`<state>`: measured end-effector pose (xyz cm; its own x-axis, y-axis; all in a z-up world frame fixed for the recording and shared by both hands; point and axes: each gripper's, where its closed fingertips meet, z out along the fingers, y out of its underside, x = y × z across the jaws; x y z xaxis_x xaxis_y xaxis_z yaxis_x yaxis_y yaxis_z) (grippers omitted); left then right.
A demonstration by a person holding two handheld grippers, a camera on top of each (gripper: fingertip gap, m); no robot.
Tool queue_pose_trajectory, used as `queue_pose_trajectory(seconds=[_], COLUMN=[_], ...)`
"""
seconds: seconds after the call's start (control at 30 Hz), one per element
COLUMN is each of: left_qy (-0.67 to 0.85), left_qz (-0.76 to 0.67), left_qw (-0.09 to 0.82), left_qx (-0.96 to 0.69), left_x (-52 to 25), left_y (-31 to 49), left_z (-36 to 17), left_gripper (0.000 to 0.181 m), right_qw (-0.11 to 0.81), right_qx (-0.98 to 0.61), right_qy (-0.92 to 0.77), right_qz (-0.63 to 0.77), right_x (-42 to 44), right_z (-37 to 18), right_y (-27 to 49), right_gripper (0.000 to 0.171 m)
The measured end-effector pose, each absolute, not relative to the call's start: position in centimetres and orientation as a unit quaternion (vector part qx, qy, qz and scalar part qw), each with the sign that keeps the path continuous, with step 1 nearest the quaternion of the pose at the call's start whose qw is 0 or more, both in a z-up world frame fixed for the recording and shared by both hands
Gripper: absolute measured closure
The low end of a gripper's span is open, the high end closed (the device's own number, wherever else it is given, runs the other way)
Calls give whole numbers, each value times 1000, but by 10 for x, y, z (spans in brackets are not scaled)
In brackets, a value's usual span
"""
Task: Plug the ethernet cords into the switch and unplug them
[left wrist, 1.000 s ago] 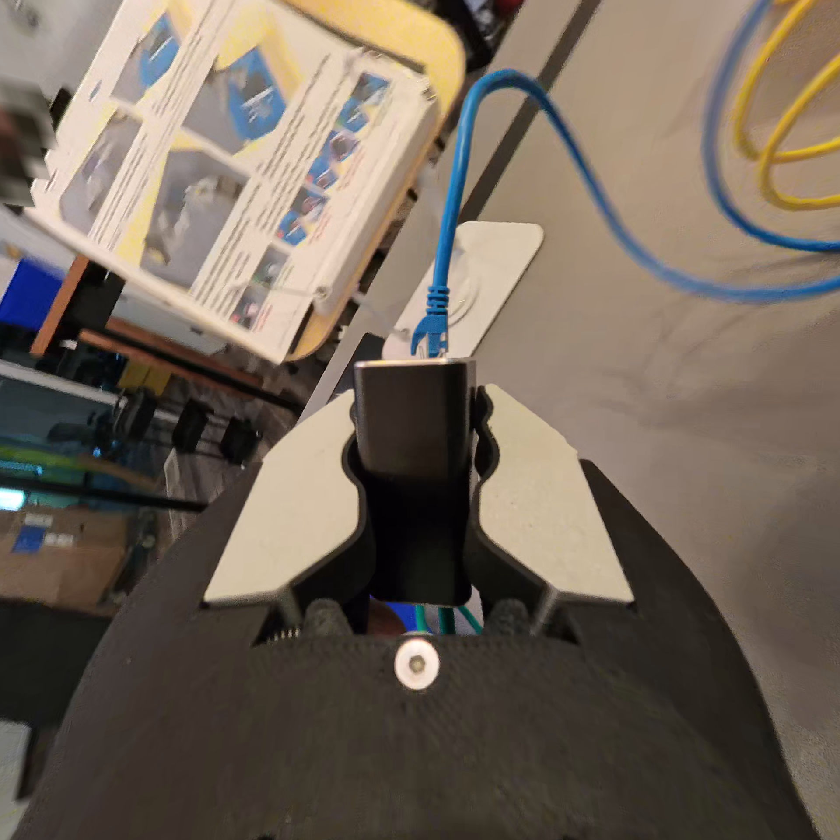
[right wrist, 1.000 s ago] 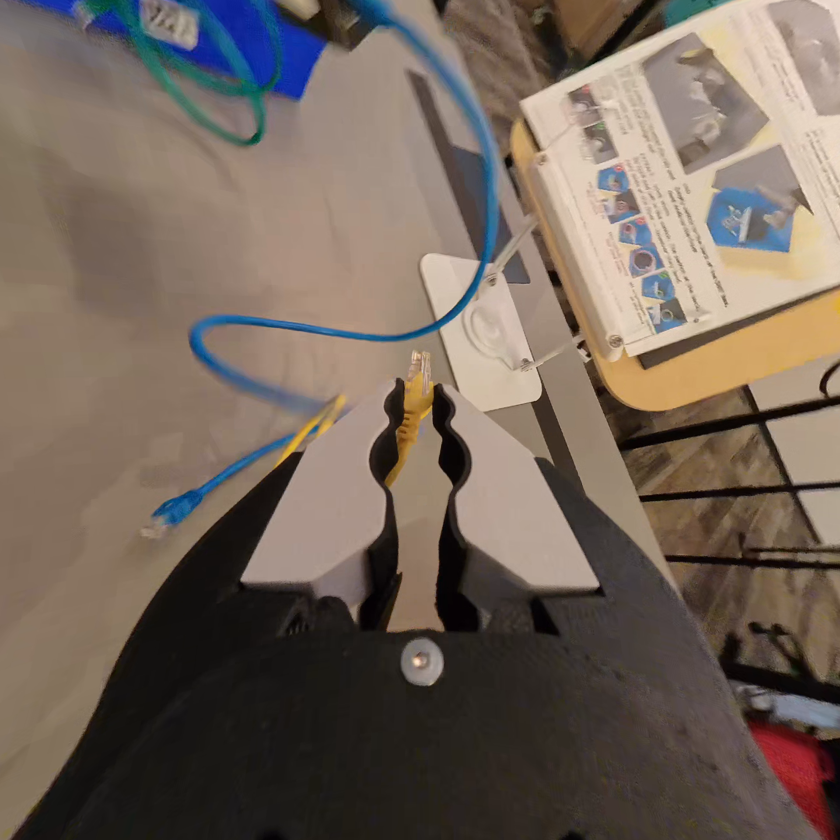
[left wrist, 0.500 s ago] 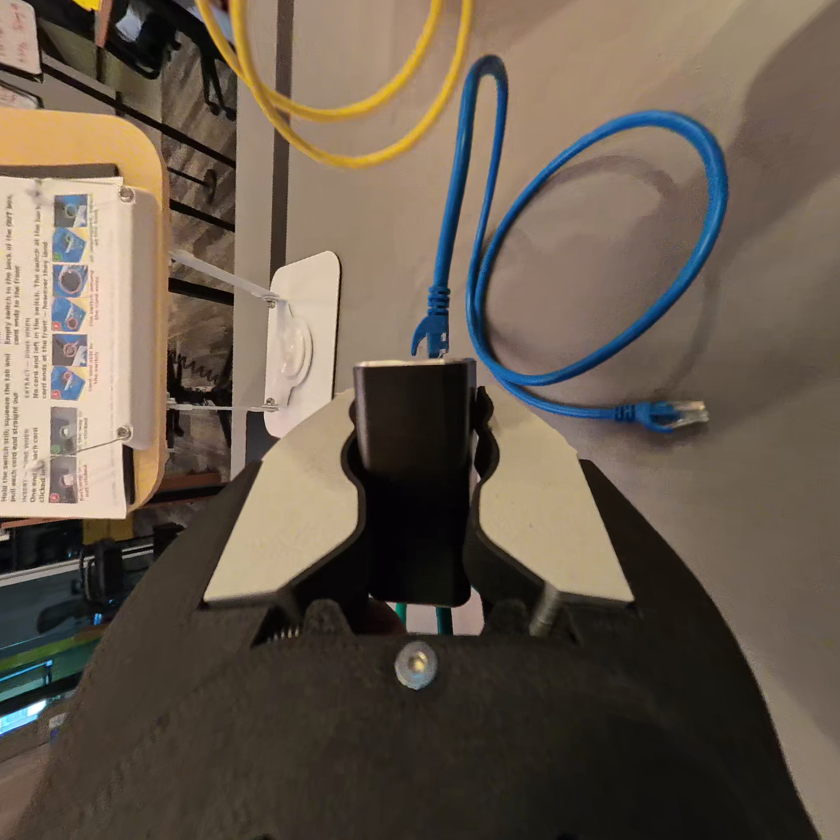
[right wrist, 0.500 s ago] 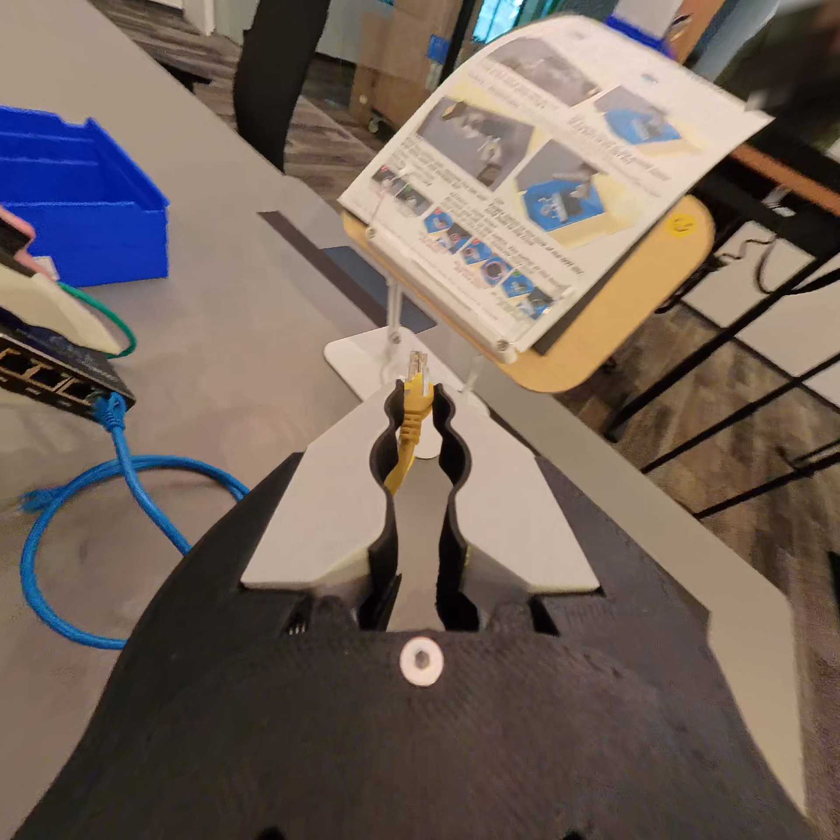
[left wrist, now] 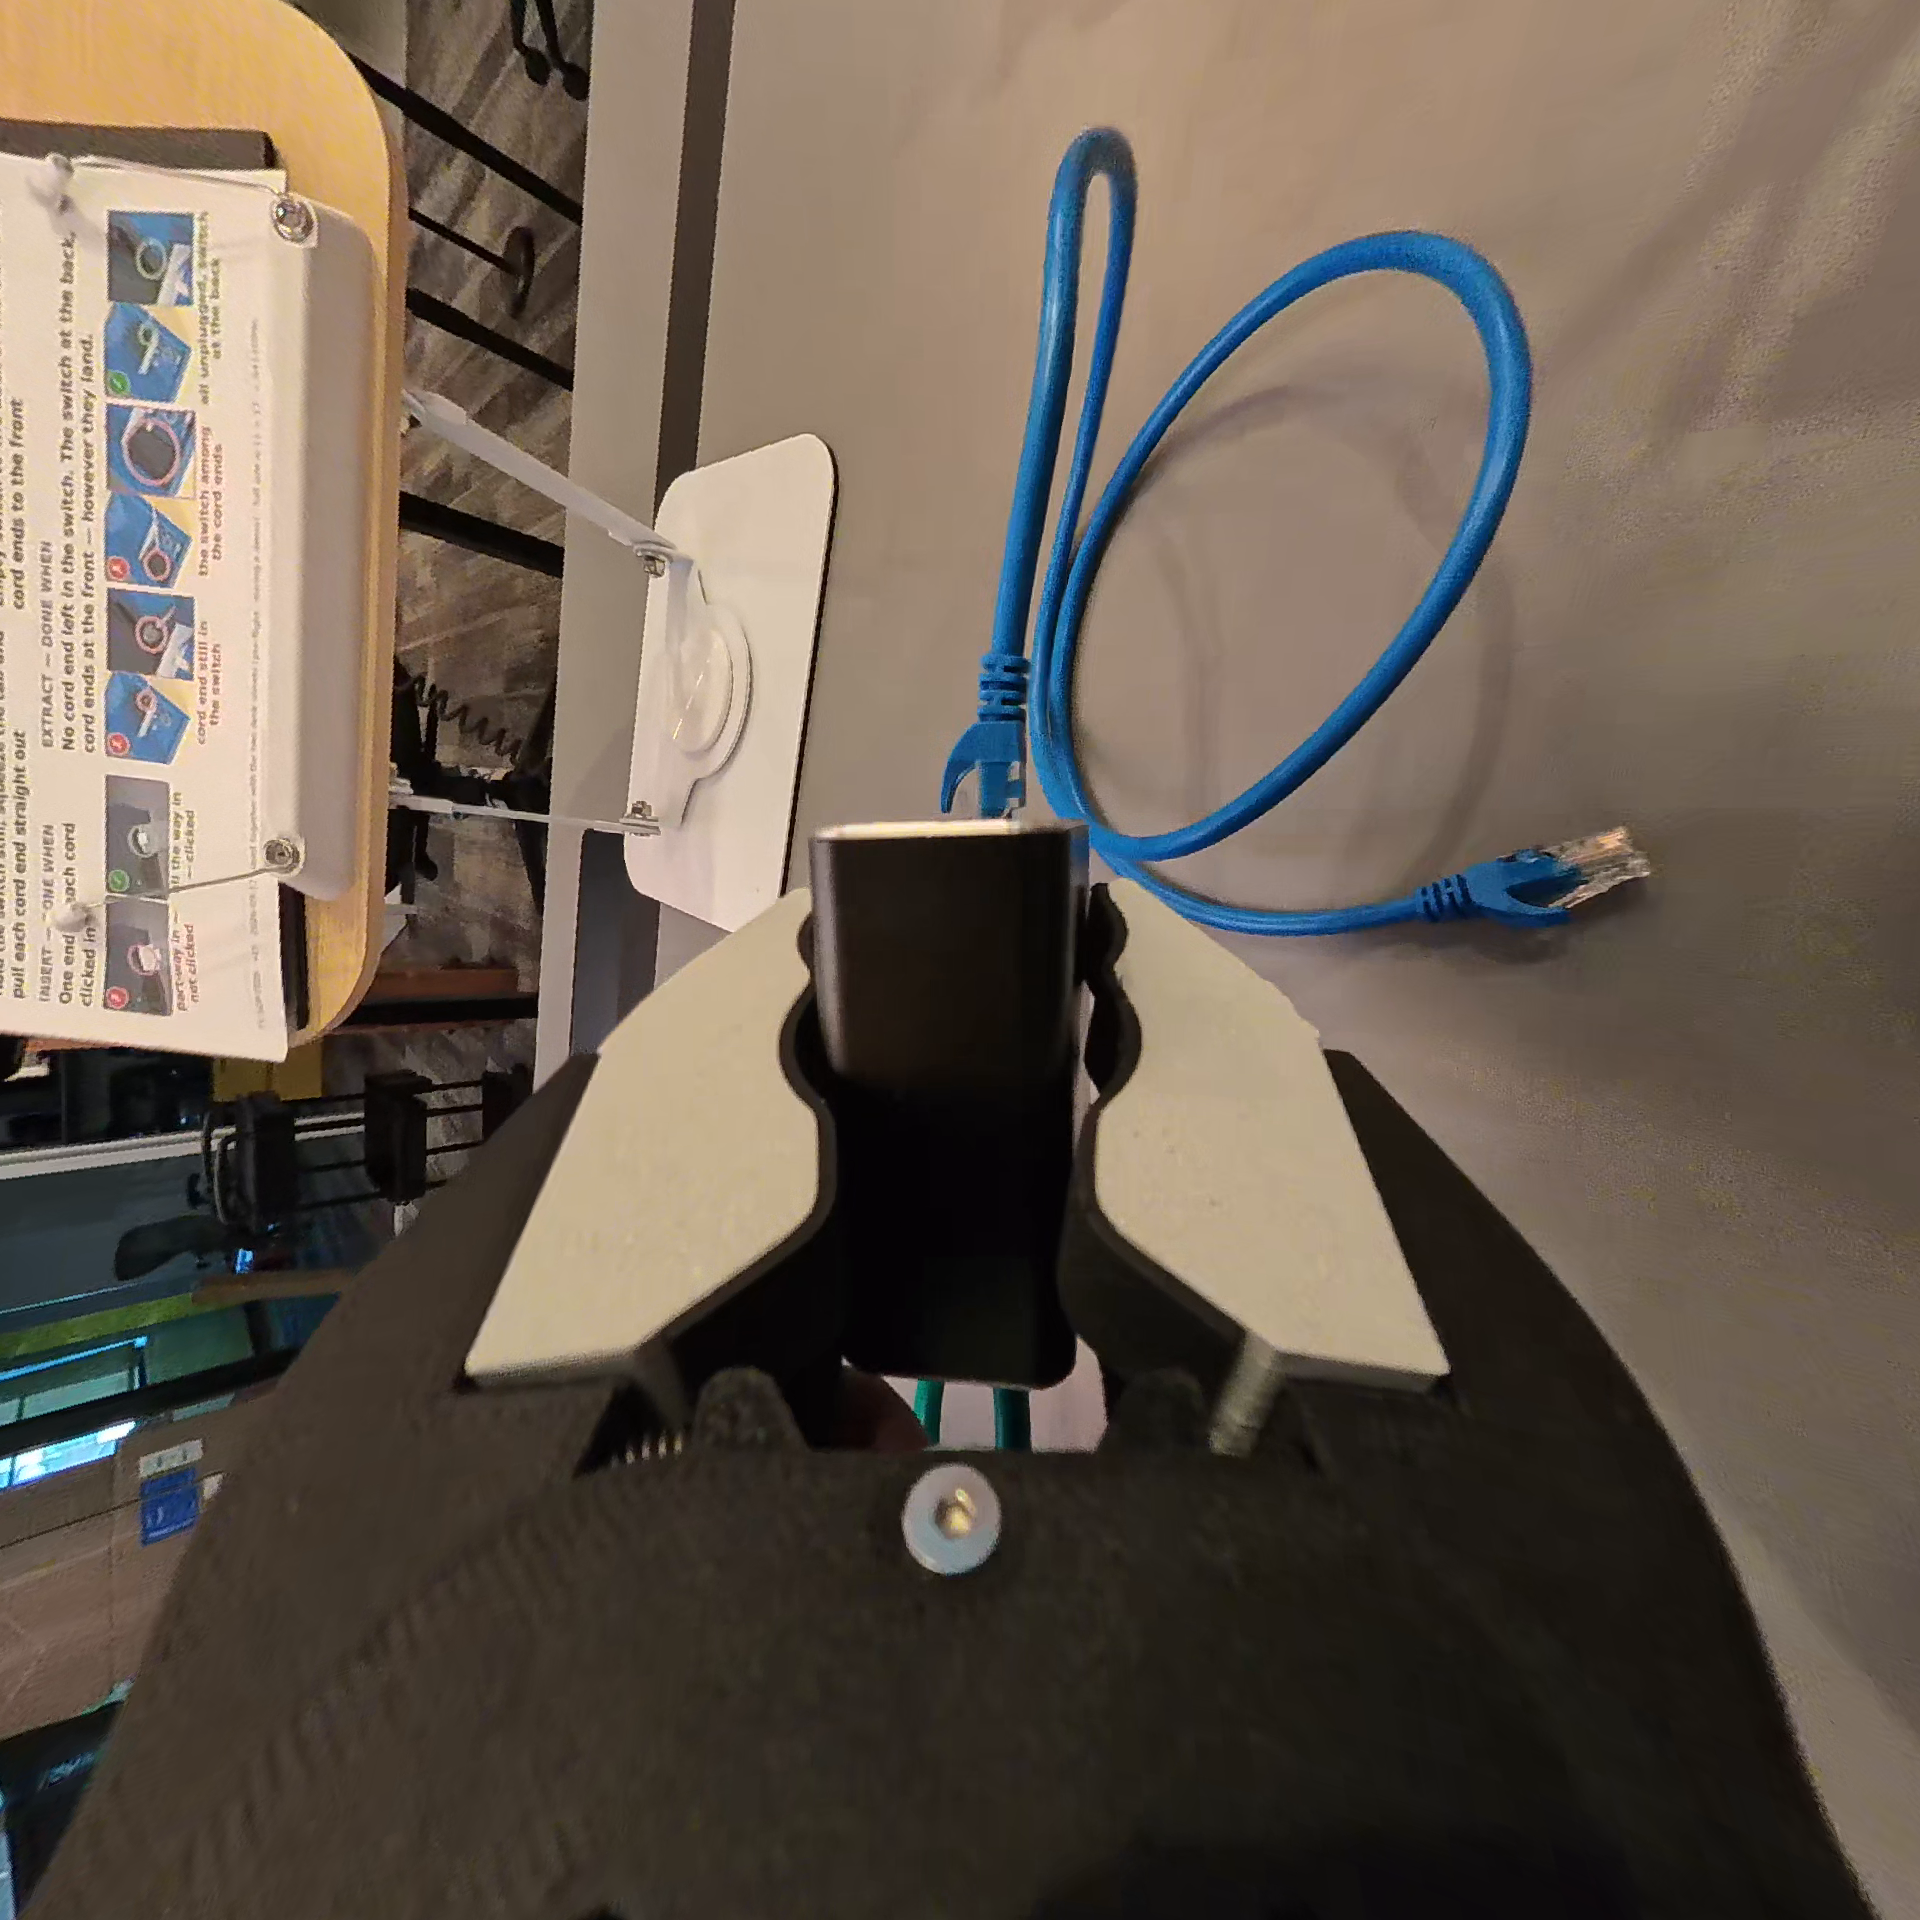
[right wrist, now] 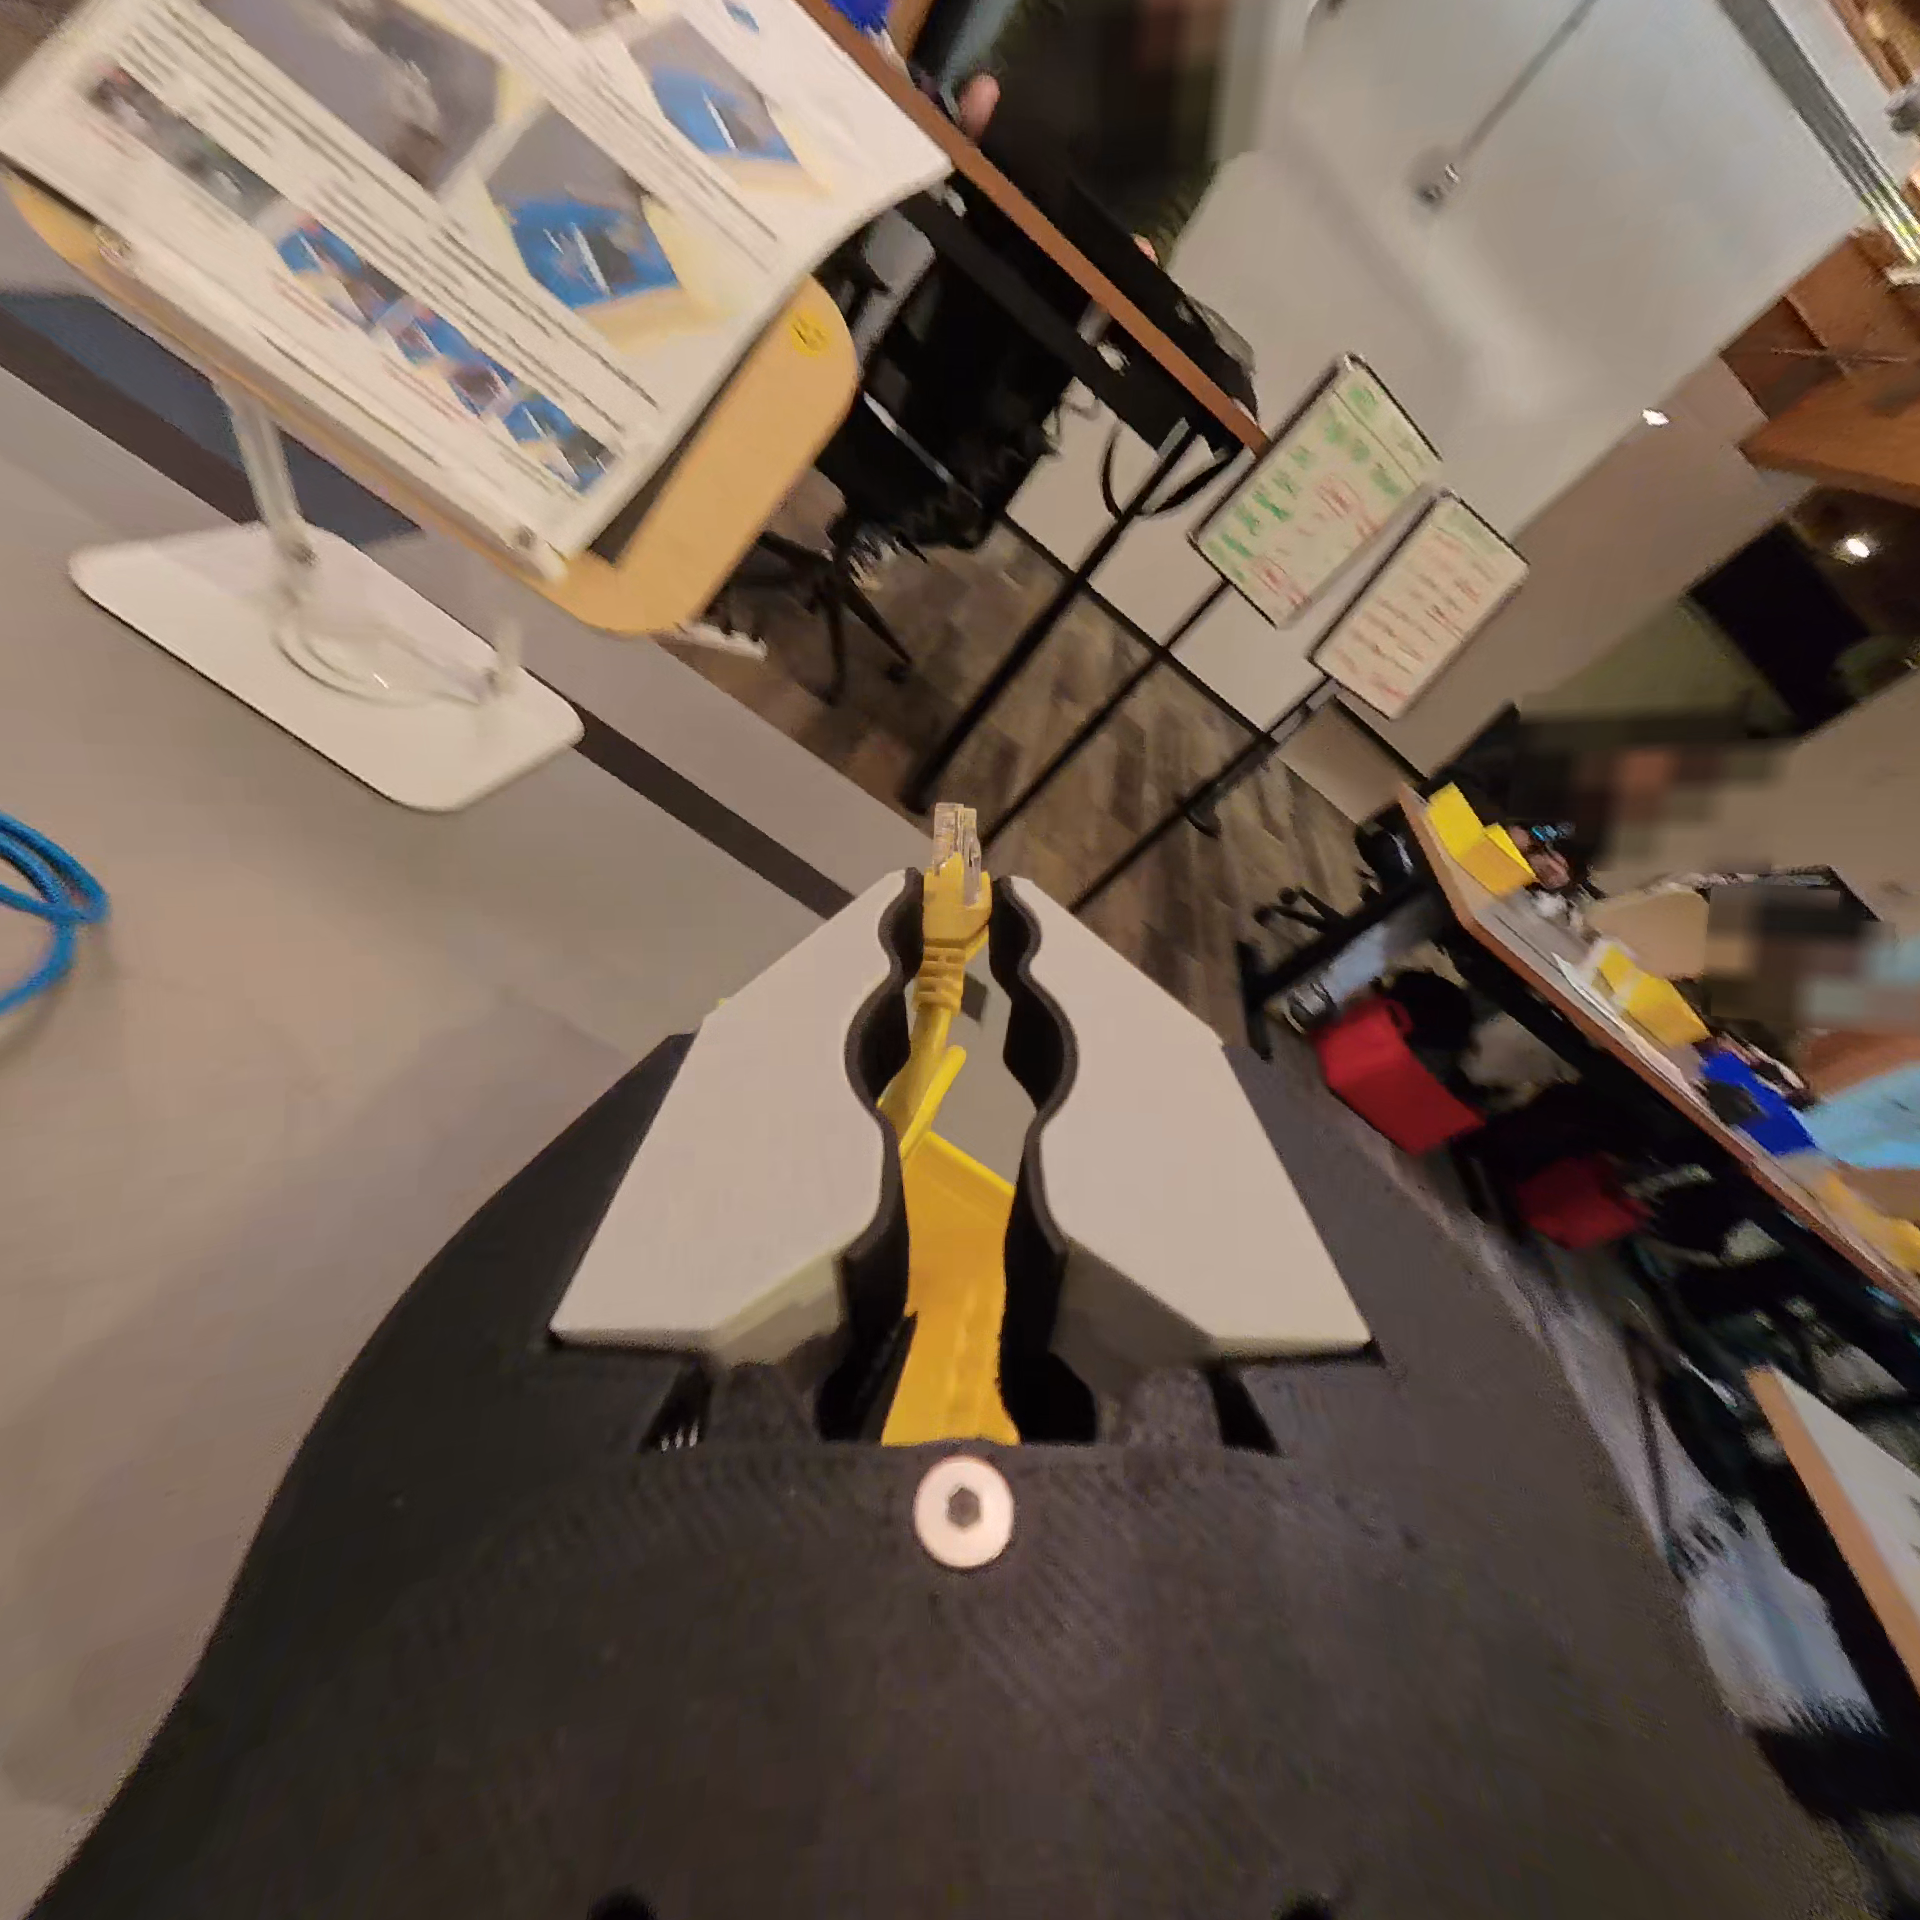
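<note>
My left gripper (left wrist: pixel 951 925) is shut on the black switch (left wrist: pixel 943 997), held end-on above the grey table (left wrist: pixel 1558 1143). A blue ethernet cord (left wrist: pixel 1475 499) has one plug (left wrist: pixel 987 748) in the switch's far face; it loops over the table and its free plug (left wrist: pixel 1538 883) lies on the surface to the right. Green cord (left wrist: pixel 977 1413) shows under the switch. My right gripper (right wrist: pixel 951 894) is shut on a yellow ethernet cord (right wrist: pixel 945 956) just behind its clear plug (right wrist: pixel 956 836), which points past the table's edge. Part of the blue cord shows in the right wrist view (right wrist: pixel 52 914) at far left.
A white stand base (left wrist: pixel 738 675) holds a tilted instruction sheet (left wrist: pixel 135 582) at the table's edge; it also shows in the right wrist view (right wrist: pixel 322 665). Beyond the table are other desks (right wrist: pixel 1662 1039), red bags (right wrist: pixel 1392 1070), sign boards (right wrist: pixel 1361 540) and people. My right fingertips sit around 45 cm from my left ones.
The left view barely shifted; the yellow cord loops have left its frame. The right gripper swung up and to the right, away from the switch and blue bin, still holding the yellow plug.
</note>
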<state>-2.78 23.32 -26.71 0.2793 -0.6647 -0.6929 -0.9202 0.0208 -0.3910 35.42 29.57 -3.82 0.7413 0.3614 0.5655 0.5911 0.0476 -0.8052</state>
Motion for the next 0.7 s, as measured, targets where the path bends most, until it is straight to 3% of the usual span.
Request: queue_pose_trajectory(seconds=[0.37, 0.7], left_qy=[578, 581], left_qz=[160, 160], left_qw=[413, 408], left_qx=[-685, -686], left_x=[-30, -29], left_y=[234, 234], left_z=[-269, -272], left_gripper=[135, 135], right_qw=[532, 525], right_qx=[-773, -821], right_qy=[-251, -192], right_qz=[-237, -113], right_x=[461, 444], right_z=[-145, -225], right_y=[292, 318], right_gripper=[162, 160])
